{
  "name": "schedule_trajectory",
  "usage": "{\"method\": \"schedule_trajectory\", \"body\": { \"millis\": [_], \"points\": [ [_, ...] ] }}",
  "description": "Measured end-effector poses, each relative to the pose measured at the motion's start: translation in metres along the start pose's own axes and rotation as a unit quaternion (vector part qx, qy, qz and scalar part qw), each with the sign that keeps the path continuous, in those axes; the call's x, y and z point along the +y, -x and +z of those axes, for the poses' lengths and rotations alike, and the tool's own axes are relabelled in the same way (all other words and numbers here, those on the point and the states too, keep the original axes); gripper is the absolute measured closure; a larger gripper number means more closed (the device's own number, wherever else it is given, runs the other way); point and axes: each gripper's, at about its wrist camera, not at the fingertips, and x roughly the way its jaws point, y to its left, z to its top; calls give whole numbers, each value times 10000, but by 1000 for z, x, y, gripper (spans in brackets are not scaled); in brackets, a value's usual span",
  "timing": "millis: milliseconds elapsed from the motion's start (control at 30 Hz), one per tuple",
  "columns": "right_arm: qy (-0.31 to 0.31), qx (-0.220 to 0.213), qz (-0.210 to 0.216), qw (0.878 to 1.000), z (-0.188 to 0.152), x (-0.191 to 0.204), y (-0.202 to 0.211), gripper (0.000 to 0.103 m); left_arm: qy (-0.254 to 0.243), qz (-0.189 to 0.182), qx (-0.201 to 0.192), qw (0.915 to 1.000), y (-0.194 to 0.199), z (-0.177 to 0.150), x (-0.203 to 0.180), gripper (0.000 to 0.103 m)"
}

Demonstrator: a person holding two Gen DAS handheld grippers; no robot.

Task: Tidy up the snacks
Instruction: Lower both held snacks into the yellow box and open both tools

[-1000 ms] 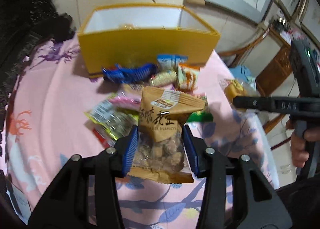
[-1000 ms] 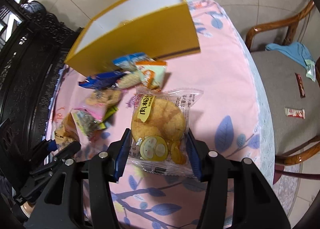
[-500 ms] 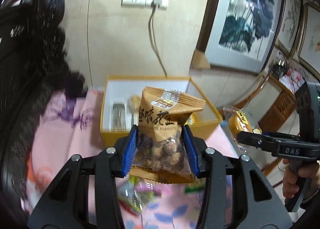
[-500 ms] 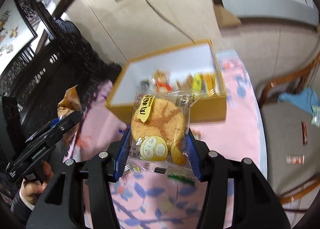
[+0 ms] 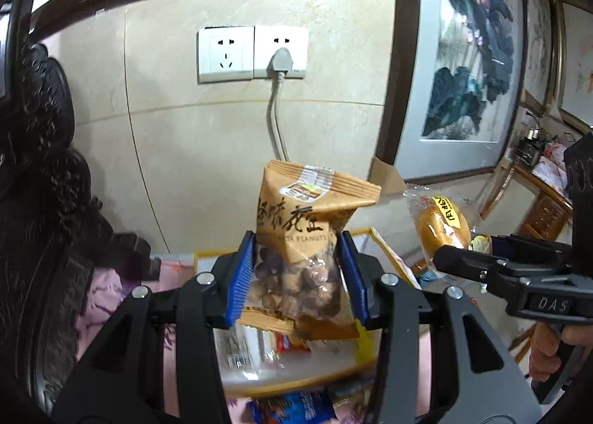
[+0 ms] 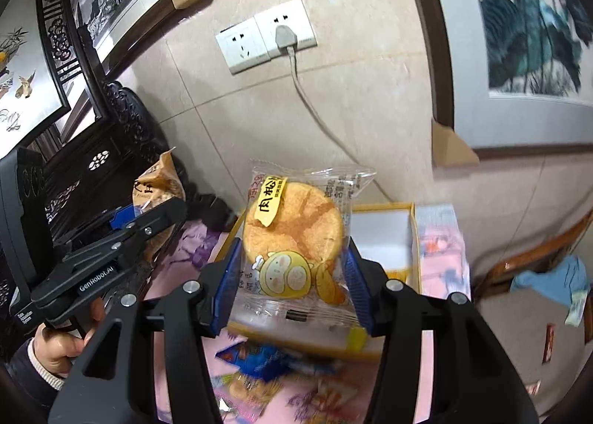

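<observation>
While both grippers hang above it, yellow box (image 6: 414,238) sits on pink floral surface (image 6: 437,238), white inside; few wrapped snacks (image 5: 259,346) lie in it, contents mostly hidden. Loose packets (image 6: 255,357) on surface in front of box. Since a second ago: both grippers lifted from surface, cameras tilted up toward wall socket (image 5: 252,53). Left gripper (image 5: 296,275) jaws clamped on peanut bag (image 5: 304,238). Right gripper (image 6: 292,279) jaws clamped on clear-wrapped round cake (image 6: 292,224).

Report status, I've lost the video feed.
Left gripper clamps peanut bag. Right gripper clamps meat-floss cake. Both above yellow box. Nothing blocking.
</observation>
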Motion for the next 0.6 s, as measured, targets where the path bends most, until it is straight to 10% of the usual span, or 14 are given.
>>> {"method": "schedule_trajectory", "body": {
  "millis": [100, 267, 600],
  "points": [
    [59, -48, -405, 9991, 12, 2, -10, 33, 108, 597, 60, 9981, -11, 13, 2, 2],
    [-44, -243, -312, 9992, 14, 1, 9, 26, 148, 876, -274, 9957, 8, 19, 6, 2],
    [-161, 282, -272, 9991, -37, -5, 26, 26, 557, 966, 315, 9933, 33, -28, 15, 2]
  ]
}}
